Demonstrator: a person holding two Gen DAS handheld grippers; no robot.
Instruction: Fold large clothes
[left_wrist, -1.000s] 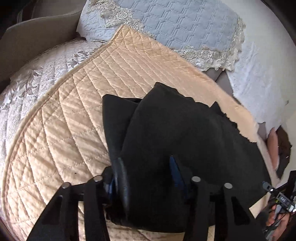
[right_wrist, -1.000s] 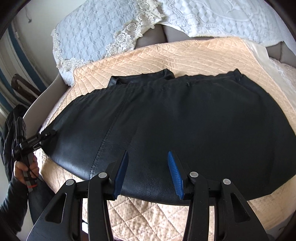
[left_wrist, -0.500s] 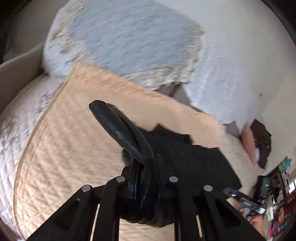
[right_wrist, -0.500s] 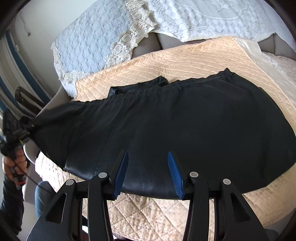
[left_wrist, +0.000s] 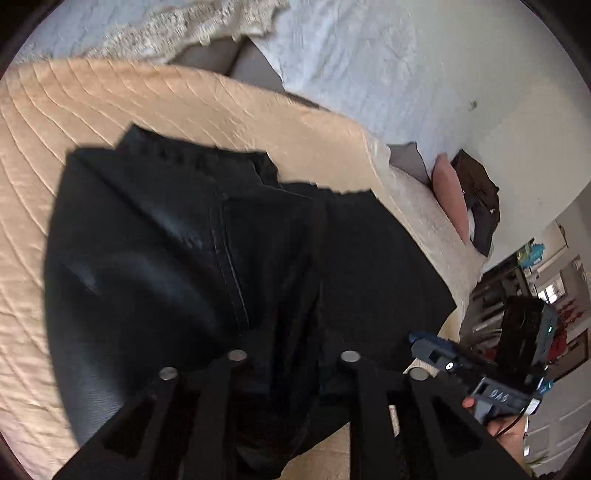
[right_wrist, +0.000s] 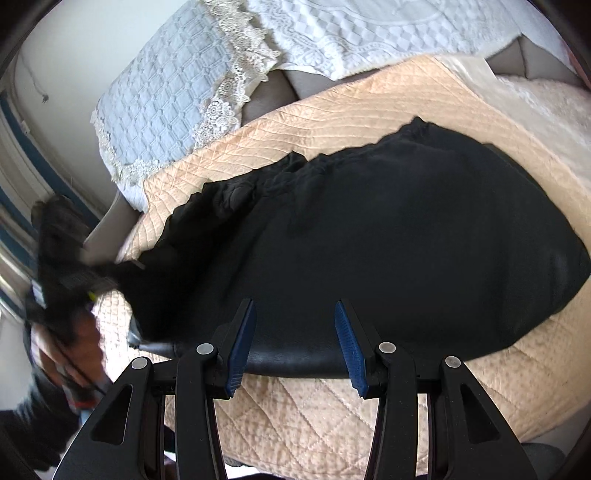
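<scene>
A large black garment with a leather-like sheen lies spread on the peach quilted cover. My left gripper has a bunched fold of the black garment between its fingers, and the cloth hides its pads. Its jaws are opening slightly. In the right wrist view the left gripper is a blur at the left, with the cloth drawn taut toward it. My right gripper stands open over the garment's near hem, blue pads apart on either side of it. The right gripper also shows at the left wrist view's lower right.
A pale blue lace-trimmed cover and a white textured cover drape the backrest behind. A pink cushion and a dark brown cloth sit at the far right end. Shelves stand beyond the seat edge.
The left gripper closed on the garment's left edge, lifted it and swung it across over the rest of the cloth. The right gripper stayed open and shifted slightly along the near hem.
</scene>
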